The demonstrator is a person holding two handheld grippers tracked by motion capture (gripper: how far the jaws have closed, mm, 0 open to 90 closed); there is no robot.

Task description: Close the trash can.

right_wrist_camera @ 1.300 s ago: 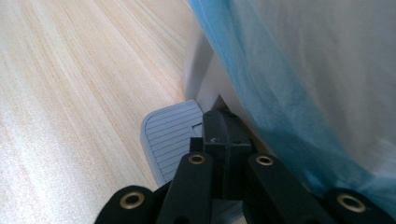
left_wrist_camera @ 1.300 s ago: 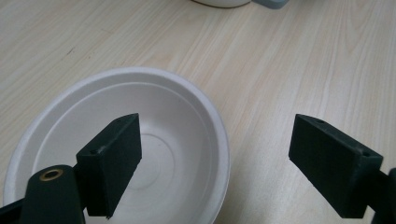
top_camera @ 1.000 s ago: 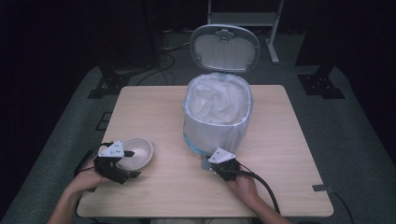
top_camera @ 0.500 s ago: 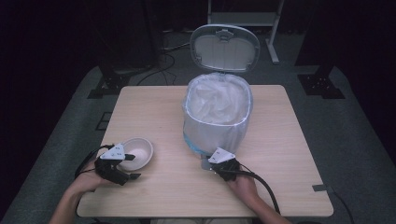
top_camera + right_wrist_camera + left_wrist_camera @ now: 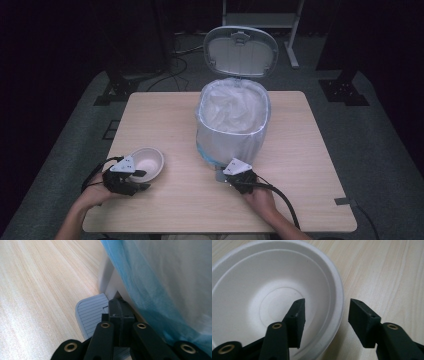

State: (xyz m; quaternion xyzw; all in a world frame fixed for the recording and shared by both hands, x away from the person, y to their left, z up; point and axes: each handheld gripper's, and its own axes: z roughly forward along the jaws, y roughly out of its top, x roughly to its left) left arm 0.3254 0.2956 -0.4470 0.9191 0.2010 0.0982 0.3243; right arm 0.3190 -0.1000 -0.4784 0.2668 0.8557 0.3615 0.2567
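A white paper bowl [image 5: 148, 162] stands upright near the table's front left. My left gripper [image 5: 144, 180] straddles its near rim. In the left gripper view one jaw is inside the bowl [image 5: 257, 287] and the other outside, and the left gripper [image 5: 327, 302] is open, with gaps to the rim on both sides. Its jaws have just been closing around that rim. A pedal bin [image 5: 232, 125] with a white and blue liner stands mid-table, its lid [image 5: 241, 50] raised. My right gripper [image 5: 118, 303] is shut, its tips lying on the grey ribbed pedal [image 5: 88, 312] at the bin's foot.
The wooden table [image 5: 310, 165] has bare surface to the right of the bin and between the two hands. The liner's blue edge [image 5: 140, 282] hangs just beside the right gripper. Cables trail from both grippers toward the front edge. Dark stands sit on the floor behind.
The left gripper's jaws have drawn closer together around the bowl's rim. The bowl, the bin with its raised lid and the right gripper stay where they were.
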